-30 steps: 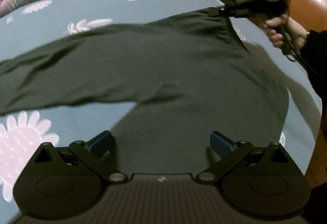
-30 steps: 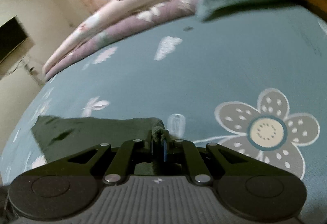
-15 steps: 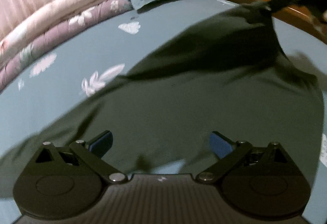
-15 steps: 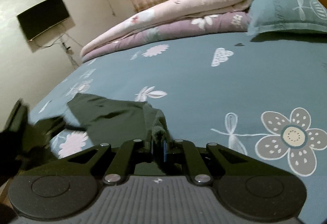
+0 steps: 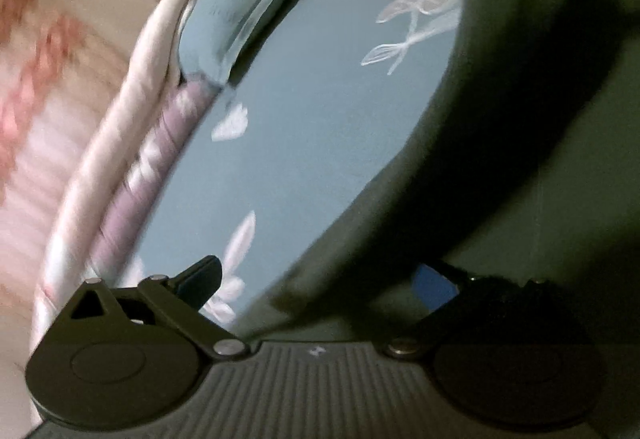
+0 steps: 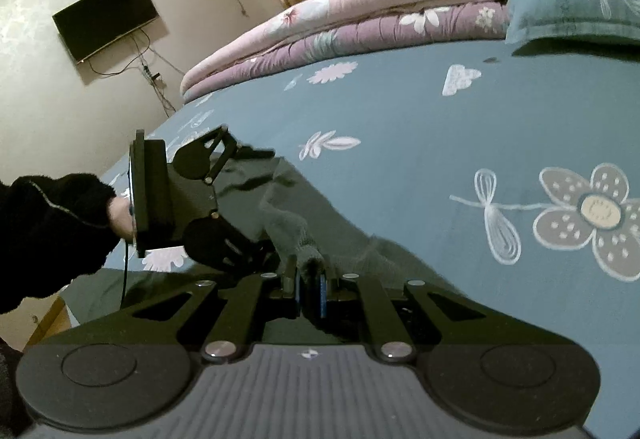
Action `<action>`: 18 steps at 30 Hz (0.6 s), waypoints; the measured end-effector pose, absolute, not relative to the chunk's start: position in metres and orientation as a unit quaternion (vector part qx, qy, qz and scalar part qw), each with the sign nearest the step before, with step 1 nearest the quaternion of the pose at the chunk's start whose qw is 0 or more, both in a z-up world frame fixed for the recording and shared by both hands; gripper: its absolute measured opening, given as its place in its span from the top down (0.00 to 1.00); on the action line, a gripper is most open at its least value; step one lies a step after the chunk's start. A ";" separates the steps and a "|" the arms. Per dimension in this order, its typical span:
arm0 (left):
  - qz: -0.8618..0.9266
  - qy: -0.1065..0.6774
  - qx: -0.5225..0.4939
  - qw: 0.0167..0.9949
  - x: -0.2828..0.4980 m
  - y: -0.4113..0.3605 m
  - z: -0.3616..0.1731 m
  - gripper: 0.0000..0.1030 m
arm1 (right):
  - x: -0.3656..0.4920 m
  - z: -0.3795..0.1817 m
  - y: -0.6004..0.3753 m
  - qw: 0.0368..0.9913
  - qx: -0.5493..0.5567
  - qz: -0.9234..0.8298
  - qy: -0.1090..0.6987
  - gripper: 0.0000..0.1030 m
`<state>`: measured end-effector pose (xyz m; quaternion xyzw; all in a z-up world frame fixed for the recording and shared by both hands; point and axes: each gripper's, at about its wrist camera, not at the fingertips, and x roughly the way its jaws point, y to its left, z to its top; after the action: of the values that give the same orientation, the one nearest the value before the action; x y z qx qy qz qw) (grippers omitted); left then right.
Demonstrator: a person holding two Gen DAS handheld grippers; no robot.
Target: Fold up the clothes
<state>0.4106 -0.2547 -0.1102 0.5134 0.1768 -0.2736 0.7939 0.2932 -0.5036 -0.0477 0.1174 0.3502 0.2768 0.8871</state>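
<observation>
Since a second ago the left gripper (image 6: pixel 256 155) has rolled sideways beside the dark green knitted garment (image 6: pixel 320 215), jaws apparently spread and empty. Lower centre, the right gripper (image 6: pixel 309 293) clenches a hem, lifting it off the blue floral bedsheet (image 6: pixel 440 143) for folding.

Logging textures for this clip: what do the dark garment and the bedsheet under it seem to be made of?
Dark green garment: looks like a soft knit, matte, with a ribbed, fuzzy edge where the right gripper pinches it. Bedsheet: seems a smooth woven cloth, matte teal with printed flowers, lying flat; the fibre cannot be told.
</observation>
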 end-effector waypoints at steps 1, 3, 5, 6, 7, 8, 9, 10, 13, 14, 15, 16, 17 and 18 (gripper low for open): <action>-0.273 0.161 0.527 0.789 0.409 -0.256 -0.112 0.02 | 0.292 -0.050 -0.502 0.886 0.116 0.277 0.352 0.90; -0.261 0.136 0.564 0.772 0.410 -0.260 -0.116 0.02 | 0.291 -0.055 -0.500 0.885 0.117 0.278 0.356 0.90; -0.251 0.110 0.604 0.748 0.413 -0.261 -0.121 0.03 | 0.290 -0.059 -0.499 0.883 0.119 0.278 0.359 0.90; -0.250 0.097 0.622 0.736 0.414 -0.261 -0.124 0.03 | 0.290 -0.060 -0.499 0.883 0.120 0.278 0.360 0.90; -0.250 0.090 0.638 0.723 0.417 -0.260 -0.129 0.04 | 0.291 -0.061 -0.499 0.882 0.121 0.278 0.360 0.90; -0.257 0.089 0.642 0.717 0.418 -0.260 -0.130 0.05 | 0.291 -0.061 -0.499 0.882 0.122 0.278 0.360 0.89; -0.264 0.087 0.643 0.713 0.418 -0.260 -0.131 0.06 | 0.291 -0.062 -0.499 0.881 0.123 0.278 0.361 0.89; -0.269 0.083 0.646 0.710 0.418 -0.261 -0.132 0.07 | 0.291 -0.062 -0.498 0.881 0.123 0.278 0.363 0.89; -0.298 0.062 0.663 0.684 0.407 -0.261 -0.139 0.34 | 0.290 -0.064 -0.495 0.878 0.124 0.280 0.367 0.89; -0.308 0.059 0.674 0.668 0.401 -0.261 -0.144 0.61 | 0.289 -0.065 -0.493 0.877 0.124 0.281 0.369 0.89; -0.315 0.058 0.688 0.652 0.396 -0.261 -0.152 0.78 | 0.288 -0.066 -0.492 0.876 0.123 0.282 0.371 0.89; -0.311 0.050 0.702 0.639 0.391 -0.262 -0.163 1.00 | 0.287 -0.067 -0.490 0.875 0.123 0.283 0.373 0.89; -0.304 0.038 0.716 0.627 0.385 -0.262 -0.174 1.00 | 0.286 -0.068 -0.490 0.874 0.123 0.283 0.374 0.89; -0.298 0.041 0.713 0.634 0.384 -0.263 -0.176 1.00 | 0.286 -0.068 -0.489 0.874 0.124 0.283 0.375 0.89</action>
<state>0.3841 -0.2630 -0.1760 0.7126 0.0413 -0.2980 0.6338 0.2858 -0.4887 -0.0682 0.1236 0.3751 0.2834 0.8739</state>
